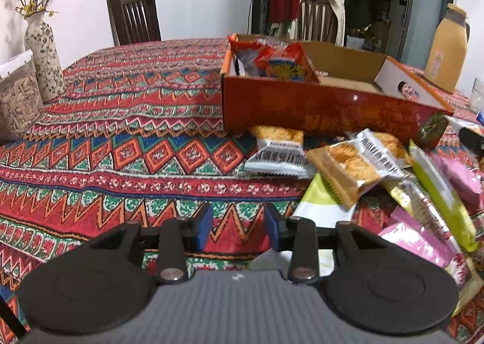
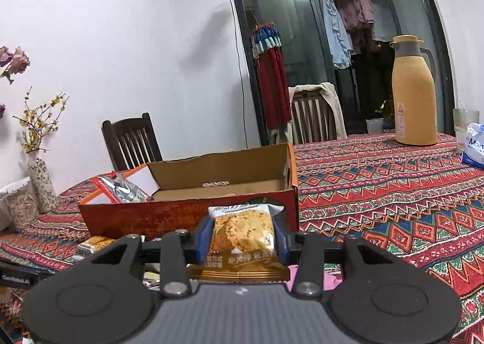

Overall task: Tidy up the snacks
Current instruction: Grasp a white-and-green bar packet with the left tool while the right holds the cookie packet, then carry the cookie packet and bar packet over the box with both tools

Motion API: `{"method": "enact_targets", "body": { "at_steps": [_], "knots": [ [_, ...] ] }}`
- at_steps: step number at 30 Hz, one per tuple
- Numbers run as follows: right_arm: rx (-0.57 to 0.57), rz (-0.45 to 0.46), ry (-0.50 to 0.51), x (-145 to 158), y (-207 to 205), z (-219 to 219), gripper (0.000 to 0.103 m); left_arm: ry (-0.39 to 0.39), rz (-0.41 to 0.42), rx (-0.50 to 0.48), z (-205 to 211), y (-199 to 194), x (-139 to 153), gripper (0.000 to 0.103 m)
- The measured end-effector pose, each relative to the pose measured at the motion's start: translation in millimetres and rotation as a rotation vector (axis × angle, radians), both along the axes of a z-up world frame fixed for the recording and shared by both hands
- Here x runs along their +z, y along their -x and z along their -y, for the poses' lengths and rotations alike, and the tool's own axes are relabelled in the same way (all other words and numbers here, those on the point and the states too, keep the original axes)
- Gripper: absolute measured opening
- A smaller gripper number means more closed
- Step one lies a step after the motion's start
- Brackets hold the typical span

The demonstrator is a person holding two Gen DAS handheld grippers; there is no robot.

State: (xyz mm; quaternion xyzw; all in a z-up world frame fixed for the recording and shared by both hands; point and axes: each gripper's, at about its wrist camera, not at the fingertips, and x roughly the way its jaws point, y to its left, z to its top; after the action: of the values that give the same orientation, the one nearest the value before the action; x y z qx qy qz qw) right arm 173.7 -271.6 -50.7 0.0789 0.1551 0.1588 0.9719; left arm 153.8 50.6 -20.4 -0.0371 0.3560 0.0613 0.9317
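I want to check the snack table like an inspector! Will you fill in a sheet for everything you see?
Surface: table under a red patterned tablecloth.
Job's things: open orange cardboard box already holds a red snack bag; loose snack packets lie in a pile in front of it.
Clutter: flowered vase, jar of seeds, yellow thermos, tissue pack.
Grippers: left tongs empty, pads apart over the cloth; right tongs shut on a golden cracker packet, held up before the box.
Cables: one dark cable down the wall by the door.
Surroundings: two wooden chairs, white wall, glass door with clothes hanging behind.
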Motion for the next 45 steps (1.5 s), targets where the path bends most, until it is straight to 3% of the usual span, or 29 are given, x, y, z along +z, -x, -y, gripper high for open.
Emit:
{"method": "enact_targets", "body": {
  "at_steps": [4, 9, 14, 18, 22, 24, 35, 39, 45],
  "knots": [
    [0.003, 0.01, -0.002, 0.9, 1.7, -0.3, 0.042, 0.017, 0.04, -0.032, 7.8, 0.7, 12.7, 0.088],
    [0.004, 0.015, -0.002, 0.6, 2.5, -1.0, 0.042, -0.01, 0.039, -0.131, 33.0, -6.9, 15.0, 0.089],
    [0.008, 0.019, -0.005, -0.1, 3.7, -0.3, 0.042, -0.071, -0.033, -0.171, 50.0, -20.4, -1.3, 0.089],
    [0.016, 0.023, -0.01, 0.1, 4.2, 0.4, 0.042, -0.048, -0.053, -0.17, 45.2, -24.0, -11.1, 0.078],
    [0.026, 0.021, -0.021, -0.2, 3.7, 3.3, 0.042, -0.008, -0.025, -0.191, 42.3, -18.3, -9.9, 0.046],
    [0.03, 0.017, -0.026, -0.5, 2.9, 5.2, 0.042, -0.008, -0.019, -0.205, 42.7, -14.3, -9.2, 0.038],
    [0.031, 0.008, -0.031, -0.5, 0.7, 4.9, 0.042, -0.085, 0.086, -0.156, 44.9, 10.8, 14.0, 0.037],
    [0.028, 0.006, -0.03, -0.5, 0.7, 4.7, 0.042, -0.197, 0.15, -0.15, 54.0, 20.4, 24.3, 0.037],
    [0.022, 0.0, -0.029, -0.4, 0.3, 5.3, 0.042, -0.359, 0.152, -0.164, 66.1, 18.9, 21.7, 0.037]
  ]
}}
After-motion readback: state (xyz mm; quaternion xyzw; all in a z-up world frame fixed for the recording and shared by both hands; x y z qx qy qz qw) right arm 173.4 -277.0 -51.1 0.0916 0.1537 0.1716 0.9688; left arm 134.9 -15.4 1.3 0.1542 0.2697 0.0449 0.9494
